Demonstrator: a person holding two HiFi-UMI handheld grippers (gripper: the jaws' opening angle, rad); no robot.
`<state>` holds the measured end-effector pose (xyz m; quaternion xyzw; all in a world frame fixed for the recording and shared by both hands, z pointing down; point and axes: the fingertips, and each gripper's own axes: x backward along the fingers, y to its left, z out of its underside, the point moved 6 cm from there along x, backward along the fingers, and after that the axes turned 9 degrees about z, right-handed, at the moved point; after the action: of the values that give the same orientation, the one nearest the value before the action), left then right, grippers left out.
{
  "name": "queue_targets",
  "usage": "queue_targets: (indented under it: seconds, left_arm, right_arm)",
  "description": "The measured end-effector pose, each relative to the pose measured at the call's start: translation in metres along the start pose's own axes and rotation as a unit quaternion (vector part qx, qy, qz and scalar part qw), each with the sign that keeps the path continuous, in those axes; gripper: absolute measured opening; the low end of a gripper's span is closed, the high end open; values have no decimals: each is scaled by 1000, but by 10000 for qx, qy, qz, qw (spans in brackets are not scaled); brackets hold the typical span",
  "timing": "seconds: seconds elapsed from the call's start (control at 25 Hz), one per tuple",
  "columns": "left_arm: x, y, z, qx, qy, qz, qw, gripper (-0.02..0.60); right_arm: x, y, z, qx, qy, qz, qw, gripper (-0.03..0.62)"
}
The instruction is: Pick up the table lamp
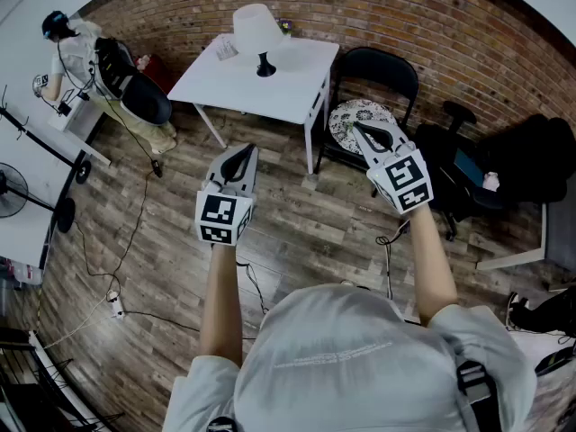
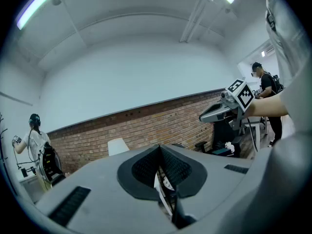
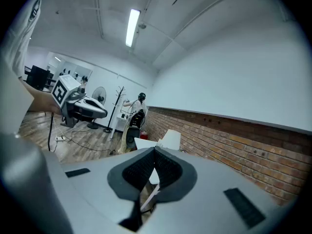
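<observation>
Lamp point(image 1: 256, 27) stood on the white counter point(image 1: 297, 84), well apart from the left tool point(image 1: 243, 153) and right tool point(image 1: 362, 130), both with jaws together, empty

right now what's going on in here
A person stands on the wood floor holding a pair of tongs in each hand. The left tongs and right tongs are both shut and empty, aimed toward the white table by the brick wall. The table lamp stands on that table, untouched. A second person is busy off to the left.
</observation>
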<state>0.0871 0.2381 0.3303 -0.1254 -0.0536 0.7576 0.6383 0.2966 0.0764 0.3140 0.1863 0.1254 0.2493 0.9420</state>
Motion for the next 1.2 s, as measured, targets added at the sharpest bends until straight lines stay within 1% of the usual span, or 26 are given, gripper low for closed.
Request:
queue_targets:
  seconds: [0.12,0.2,0.24,0.32,0.48,0.64,0.72,0.92,1.2]
  left_arm:
    - [4,2,-2,-298,28,-194,9994,14]
    - [7,2,-5,-459,-69,-229,9987,14]
    - [9,2,-5,-468,-155,-236,9985,14]
    - [11,4,-1,-360,-235,-256,9987,13]
    - [17,8,12,-173,-101,-238,9995,14]
    - [29,16,20,-207,-43,-154,9997,14]
    - [35,20,24,-237,39,-71,9997,14]
    - [52,34,39,-130,100,46,9999,15]
    - [58,53,54,-68,102,138,9998,17]
  right_arm:
    - [-1,3,-1,12,-23,-10,10000,2]
    - [-2,7,0,-89,23,-79,9999,2]
    - [-3,9,0,-175,36,-137,9997,2]
    - [-3,13,0,-347,0,-213,9992,2]
    - [-4,22,-2,-529,-101,-96,9985,0]
    - [-9,35,-4,-320,103,-100,9994,0]
    - [-9,43,-5,-336,146,-90,9993,0]
    - [-6,60,-8,-429,268,47,9987,0]
    - [-16,75,-13,-286,323,158,9989,0]
